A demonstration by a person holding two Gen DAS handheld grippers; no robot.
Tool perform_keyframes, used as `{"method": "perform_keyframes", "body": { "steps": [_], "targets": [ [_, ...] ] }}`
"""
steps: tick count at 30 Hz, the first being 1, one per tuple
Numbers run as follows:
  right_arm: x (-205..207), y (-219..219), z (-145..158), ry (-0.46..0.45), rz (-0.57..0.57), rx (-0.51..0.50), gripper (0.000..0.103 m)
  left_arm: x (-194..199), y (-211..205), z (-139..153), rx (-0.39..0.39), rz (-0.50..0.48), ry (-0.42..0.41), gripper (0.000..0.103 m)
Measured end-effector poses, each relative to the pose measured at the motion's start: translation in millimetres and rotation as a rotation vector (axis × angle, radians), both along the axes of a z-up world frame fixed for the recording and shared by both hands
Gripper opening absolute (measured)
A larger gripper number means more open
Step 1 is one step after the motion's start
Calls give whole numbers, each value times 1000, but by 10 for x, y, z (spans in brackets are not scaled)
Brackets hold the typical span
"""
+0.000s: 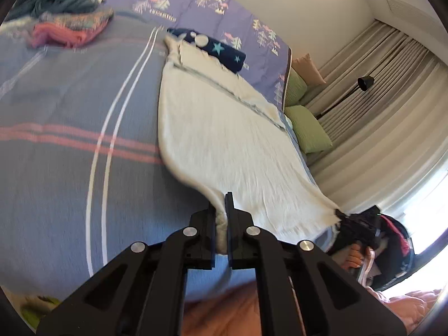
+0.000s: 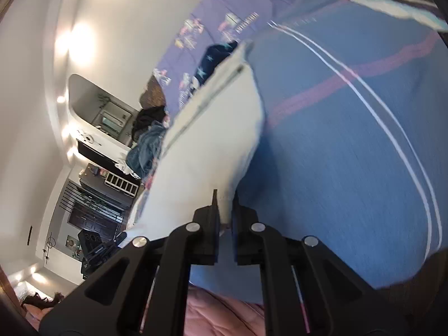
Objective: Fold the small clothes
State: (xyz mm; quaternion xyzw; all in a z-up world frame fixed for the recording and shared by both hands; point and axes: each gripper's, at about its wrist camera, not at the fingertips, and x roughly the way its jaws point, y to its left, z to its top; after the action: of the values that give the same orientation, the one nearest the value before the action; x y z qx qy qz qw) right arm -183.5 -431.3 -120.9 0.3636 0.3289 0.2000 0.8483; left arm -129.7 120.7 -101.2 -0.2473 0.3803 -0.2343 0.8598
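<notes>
A blue-grey bedspread (image 1: 70, 106) with pink and white stripes covers the bed. A purple tree-print quilt (image 1: 196, 2) lies at its far side, near 2 green pillows (image 1: 308, 128). A black floor lamp (image 1: 364, 82) stands before beige curtains (image 1: 378, 89).
</notes>
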Motion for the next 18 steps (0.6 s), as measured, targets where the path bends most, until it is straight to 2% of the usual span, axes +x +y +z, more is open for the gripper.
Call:
{"method": "perform_keyframes", "body": {
  "steps": [3, 10, 18],
  "targets": [
    [52, 36, 185, -55, -1, -34, 7, 69, -42, 145, 52, 33, -58, 5],
    [308, 206, 603, -162, -16, -157, 7, 300, -38, 460, 48, 69, -173, 5],
    [822, 354, 973, -229, -24, -237, 7, 757, -100, 750, 55, 79, -235, 5]
  ]
}}
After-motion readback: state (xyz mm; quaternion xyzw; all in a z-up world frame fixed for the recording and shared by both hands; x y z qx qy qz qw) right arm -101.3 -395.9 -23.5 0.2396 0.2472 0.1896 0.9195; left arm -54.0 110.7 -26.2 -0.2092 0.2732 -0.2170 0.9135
